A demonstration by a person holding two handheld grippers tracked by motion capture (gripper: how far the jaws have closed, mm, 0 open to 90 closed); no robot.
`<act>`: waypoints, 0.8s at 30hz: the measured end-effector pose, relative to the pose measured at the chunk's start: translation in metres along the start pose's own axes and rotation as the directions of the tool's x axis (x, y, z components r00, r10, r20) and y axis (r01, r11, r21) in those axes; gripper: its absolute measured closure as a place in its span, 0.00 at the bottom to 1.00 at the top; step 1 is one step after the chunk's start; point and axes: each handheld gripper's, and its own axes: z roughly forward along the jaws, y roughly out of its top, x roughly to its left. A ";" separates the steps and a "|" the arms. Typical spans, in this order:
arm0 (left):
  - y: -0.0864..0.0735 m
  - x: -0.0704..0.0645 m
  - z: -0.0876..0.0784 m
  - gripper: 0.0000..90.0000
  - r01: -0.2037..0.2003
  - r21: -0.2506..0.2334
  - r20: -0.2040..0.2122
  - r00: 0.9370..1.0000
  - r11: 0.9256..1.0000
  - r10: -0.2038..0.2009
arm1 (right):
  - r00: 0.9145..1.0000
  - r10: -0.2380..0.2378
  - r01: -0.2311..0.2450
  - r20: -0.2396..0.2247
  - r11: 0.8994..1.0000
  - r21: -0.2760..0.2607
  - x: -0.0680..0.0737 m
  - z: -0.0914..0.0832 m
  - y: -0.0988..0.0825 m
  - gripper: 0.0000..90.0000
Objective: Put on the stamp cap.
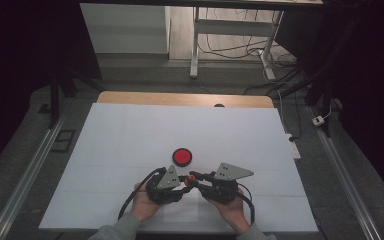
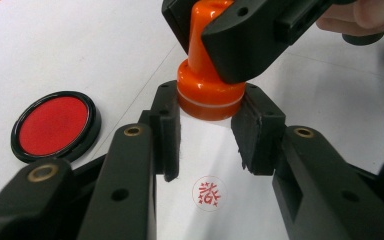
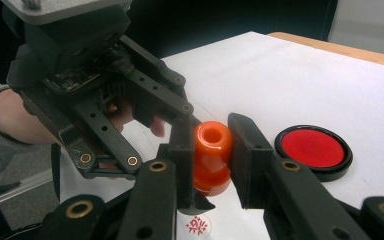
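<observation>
The ink pad (image 1: 182, 156) lies on the white sheet (image 1: 130, 135), just beyond the grippers. The left gripper (image 2: 207, 112) clamps the stamp (image 2: 207, 90) at its base. The right gripper (image 3: 212, 150) clamps the stamp's handle. A red imprint (image 2: 208, 193) lies on the sheet below the stamp.

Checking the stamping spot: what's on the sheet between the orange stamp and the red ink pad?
Nothing: in the left gripper view, bare white paper separates the orange stamp from the red ink pad. The red stamped mark sits nearer the camera, below the stamp.
</observation>
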 end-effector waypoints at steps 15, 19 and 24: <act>-0.001 0.003 0.002 0.54 0.022 0.020 0.015 1.000 1.000 -0.022 | 1.000 0.000 0.000 -0.002 1.000 -0.004 0.000 -0.001 0.000 0.81; -0.002 0.005 0.000 0.45 0.042 0.030 0.022 0.999 0.999 -0.043 | 1.000 0.002 -0.002 0.002 1.000 -0.010 -0.001 -0.002 0.001 0.81; -0.003 0.008 -0.006 0.33 0.064 0.032 0.007 0.998 0.997 -0.065 | 1.000 0.006 -0.006 0.006 1.000 -0.017 -0.002 -0.004 0.001 0.81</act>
